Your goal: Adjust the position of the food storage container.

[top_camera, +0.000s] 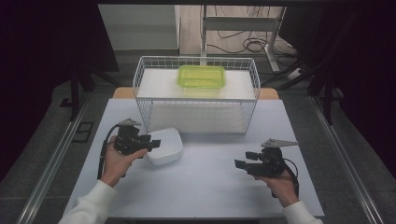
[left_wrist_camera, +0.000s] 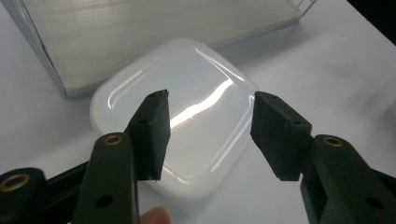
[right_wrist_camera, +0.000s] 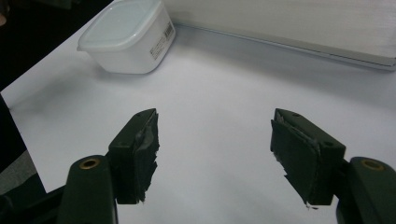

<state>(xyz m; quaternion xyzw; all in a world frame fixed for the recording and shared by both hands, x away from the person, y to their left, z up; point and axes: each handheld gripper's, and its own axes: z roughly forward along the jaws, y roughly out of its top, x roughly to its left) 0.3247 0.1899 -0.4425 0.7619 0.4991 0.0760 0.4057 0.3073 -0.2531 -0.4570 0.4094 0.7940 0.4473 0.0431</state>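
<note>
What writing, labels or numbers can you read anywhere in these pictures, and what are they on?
White container: a small sticker with a barcode on its side wall in the right gripper view; the print is too small and blurred to read.
Green container on the wire basket: no text visible.
Left gripper and right gripper: no markings legible.

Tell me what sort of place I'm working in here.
Probably a lab or recording workstation, not a kitchen: a white table flanked by metal rails, loose cables on the floor behind it, and staged props, a wire basket and a white lidded container.
</note>
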